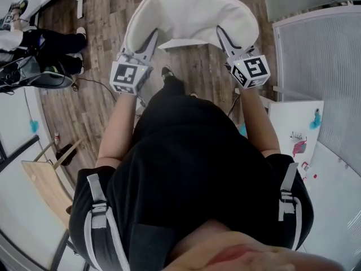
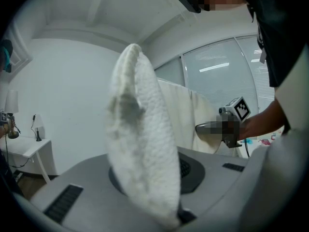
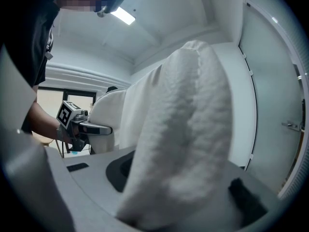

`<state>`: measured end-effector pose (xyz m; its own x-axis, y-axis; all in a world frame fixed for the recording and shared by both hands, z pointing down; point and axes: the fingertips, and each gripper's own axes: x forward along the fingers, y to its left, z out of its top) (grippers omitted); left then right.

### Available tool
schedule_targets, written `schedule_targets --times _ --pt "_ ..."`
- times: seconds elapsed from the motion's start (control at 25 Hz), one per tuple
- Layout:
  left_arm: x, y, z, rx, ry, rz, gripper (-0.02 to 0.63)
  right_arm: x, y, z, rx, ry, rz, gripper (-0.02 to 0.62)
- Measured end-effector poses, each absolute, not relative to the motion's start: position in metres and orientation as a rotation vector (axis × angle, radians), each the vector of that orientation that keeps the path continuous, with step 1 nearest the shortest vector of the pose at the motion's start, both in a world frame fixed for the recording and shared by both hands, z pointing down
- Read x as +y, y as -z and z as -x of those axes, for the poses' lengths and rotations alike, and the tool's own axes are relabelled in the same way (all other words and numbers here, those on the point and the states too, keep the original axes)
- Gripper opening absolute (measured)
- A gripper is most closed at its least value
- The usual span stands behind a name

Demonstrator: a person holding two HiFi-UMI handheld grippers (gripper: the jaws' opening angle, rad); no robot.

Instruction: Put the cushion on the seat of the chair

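Observation:
A white fluffy cushion (image 1: 192,16) hangs in front of me above the wooden floor, bowed between the two grippers. My left gripper (image 1: 151,41) is shut on its left edge. My right gripper (image 1: 223,35) is shut on its right edge. In the left gripper view the cushion (image 2: 142,149) stands upright out of the jaws, and the right gripper (image 2: 227,127) shows beyond it. In the right gripper view the cushion (image 3: 183,144) fills the middle, with the left gripper (image 3: 79,124) at the far side. No chair seat is clearly in view.
A person in dark clothes (image 1: 39,49) sits at the upper left. A frosted panel (image 1: 321,55) and a white board (image 1: 299,129) stand at the right. A wooden plank piece (image 1: 45,179) lies at the lower left. A white side table (image 2: 29,146) stands by the wall.

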<state>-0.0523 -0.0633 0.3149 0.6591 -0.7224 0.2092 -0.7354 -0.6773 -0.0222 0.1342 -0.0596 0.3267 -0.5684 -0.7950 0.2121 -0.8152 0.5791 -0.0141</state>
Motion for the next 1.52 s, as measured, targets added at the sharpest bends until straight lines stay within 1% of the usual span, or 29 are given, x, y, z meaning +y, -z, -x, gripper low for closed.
schedule_targets --times 0.32,0.56,1.04,1.28,1.52 --pt "-0.136 -0.327 0.087 -1.179 -0.303 -2.802 0.058 -0.127 -0.335 -0.1 -2.58 -0.179 -1.369 0.067" --pt "-0.17 -0.348 0.103 -1.113 -0.301 -2.778 0.058 -0.156 -0.351 -0.083 -2.53 -0.214 -1.373 0.069" --pt "-0.21 -0.392 0.086 -1.109 -0.36 -2.691 0.058 -0.204 -0.399 -0.102 -2.522 -0.314 -1.287 0.077" --pt "-0.233 -0.445 0.07 -1.135 -0.427 -2.566 0.058 -0.236 -0.455 -0.118 -2.523 -0.426 -1.155 0.077" --pt "-0.253 -0.534 0.058 -1.123 -0.482 -2.394 0.06 -0.263 -0.536 -0.131 -2.463 -0.607 -1.027 0.092"
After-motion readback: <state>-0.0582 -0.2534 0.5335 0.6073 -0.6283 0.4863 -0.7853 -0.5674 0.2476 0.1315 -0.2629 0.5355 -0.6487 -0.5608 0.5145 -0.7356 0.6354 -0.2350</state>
